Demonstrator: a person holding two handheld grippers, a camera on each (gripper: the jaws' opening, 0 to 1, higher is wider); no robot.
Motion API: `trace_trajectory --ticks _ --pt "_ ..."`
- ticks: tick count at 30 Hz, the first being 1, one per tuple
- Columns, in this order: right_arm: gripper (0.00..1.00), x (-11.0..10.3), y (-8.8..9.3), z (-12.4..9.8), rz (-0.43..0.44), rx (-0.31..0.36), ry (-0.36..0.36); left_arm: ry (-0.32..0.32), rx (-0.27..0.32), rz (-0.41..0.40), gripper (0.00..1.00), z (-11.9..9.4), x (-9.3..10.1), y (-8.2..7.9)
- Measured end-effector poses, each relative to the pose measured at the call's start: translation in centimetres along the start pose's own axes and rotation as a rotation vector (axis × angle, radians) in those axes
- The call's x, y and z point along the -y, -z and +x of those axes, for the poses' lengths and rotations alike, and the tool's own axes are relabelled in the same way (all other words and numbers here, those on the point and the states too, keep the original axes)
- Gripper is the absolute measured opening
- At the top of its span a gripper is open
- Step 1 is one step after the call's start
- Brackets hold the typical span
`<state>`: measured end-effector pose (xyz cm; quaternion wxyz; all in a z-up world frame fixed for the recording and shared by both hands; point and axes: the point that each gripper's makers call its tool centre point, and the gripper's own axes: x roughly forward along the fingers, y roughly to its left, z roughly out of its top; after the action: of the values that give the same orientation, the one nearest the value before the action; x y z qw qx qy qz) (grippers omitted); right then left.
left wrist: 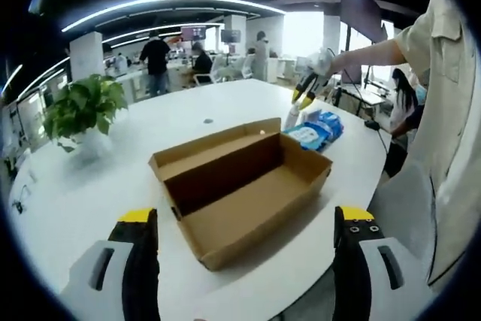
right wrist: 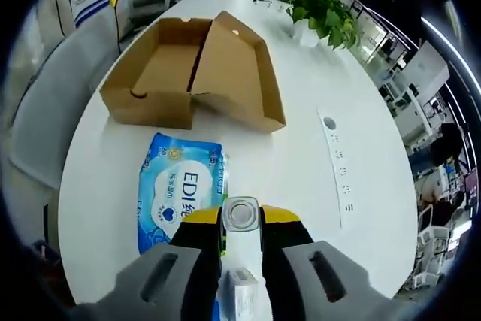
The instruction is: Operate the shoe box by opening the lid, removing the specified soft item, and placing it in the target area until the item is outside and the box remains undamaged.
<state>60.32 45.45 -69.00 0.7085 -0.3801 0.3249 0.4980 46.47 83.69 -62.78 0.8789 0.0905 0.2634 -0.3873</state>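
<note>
The box [left wrist: 244, 186] sits open and empty on the surface [right wrist: 301, 163]; the wipes pack [right wrist: 180, 189] lies outside, just beside the right claw [right wrist: 241, 232], which grips a small bottle [right wrist: 242, 214]; the left claw [left wrist: 248, 242] hangs open.

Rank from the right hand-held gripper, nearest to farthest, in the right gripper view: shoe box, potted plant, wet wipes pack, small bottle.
1. Small bottle, between the right hand-held gripper's jaws.
2. Wet wipes pack, lying just ahead, to the view's left.
3. Shoe box, open, further along the table.
4. Potted plant, at the table's far end, upper right.
</note>
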Motion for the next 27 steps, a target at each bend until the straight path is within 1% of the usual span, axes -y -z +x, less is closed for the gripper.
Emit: trace_trajectory --ticks 1,3,5,12,17,27 --pt "0.16 0.1 -0.1 0.0 0.017 0.001 -0.002 -0.001 -0.002 -0.001 0.99 0.0 -0.1 0.1" --pt "0.16 0.3 -0.2 0.1 0.013 0.001 -0.005 -0.002 -0.004 -0.005 0.99 0.1 -0.2 0.2" --pt "0.16 0.4 -0.1 0.1 0.027 -0.009 -0.014 -0.003 -0.008 -0.010 0.99 0.1 -0.2 0.3" --pt "0.16 0.1 -0.3 0.0 0.020 -0.026 -0.047 -0.004 -0.008 -0.023 0.97 0.2 -0.1 0.6" --pt "0.16 0.3 -0.4 0.1 0.018 -0.031 -0.048 -0.004 -0.016 -0.029 0.96 0.2 0.0 0.9" --pt "0.17 1.3 -0.6 0.0 0.013 -0.032 -0.021 -0.007 -0.039 -0.049 0.90 0.4 -0.1 1.7"
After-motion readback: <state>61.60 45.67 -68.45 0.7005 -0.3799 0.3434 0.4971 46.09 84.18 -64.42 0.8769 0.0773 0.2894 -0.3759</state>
